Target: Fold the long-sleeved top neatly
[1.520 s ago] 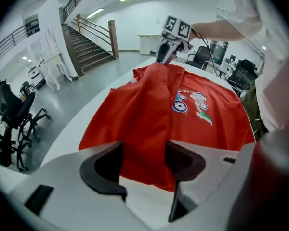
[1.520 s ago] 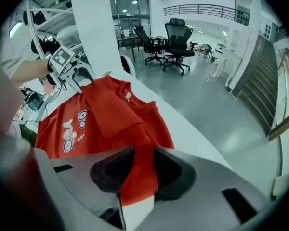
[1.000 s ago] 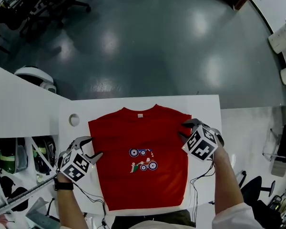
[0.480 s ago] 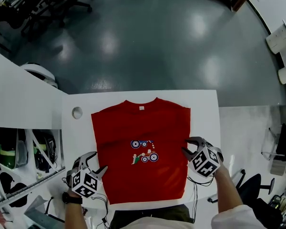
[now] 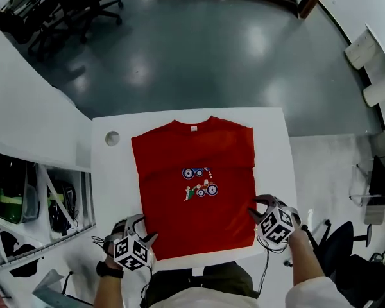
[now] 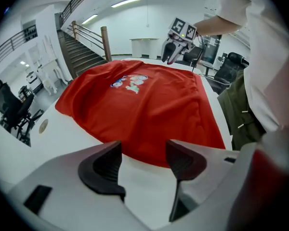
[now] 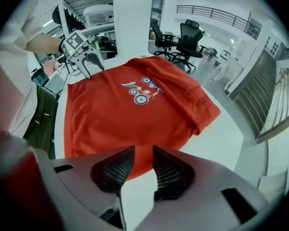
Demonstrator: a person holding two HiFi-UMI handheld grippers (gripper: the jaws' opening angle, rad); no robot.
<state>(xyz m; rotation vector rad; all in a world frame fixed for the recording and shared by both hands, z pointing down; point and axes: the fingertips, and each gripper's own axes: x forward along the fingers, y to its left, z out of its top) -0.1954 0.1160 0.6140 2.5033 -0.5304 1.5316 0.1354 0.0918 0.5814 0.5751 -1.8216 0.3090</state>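
The red top (image 5: pixel 192 191) lies flat mid-table (image 5: pixel 273 127), with its hem toward the near edge. The left gripper (image 6: pixel 143 153), jaws wide, and the right gripper (image 7: pixel 143 153), jaws narrow, hover empty by the hem corners. Next, each probably needs to pinch its corner for the hem-to-collar fold.

Top (image 5: pixel 192 191) flat on table (image 5: pixel 273 146)

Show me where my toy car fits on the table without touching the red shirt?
Best: the bare table strip left of the red shirt, by the round disc. Another strip lies right of the shirt. The near edge is crowded: the left tongs and right tongs sit by the shirt's bottom corners.
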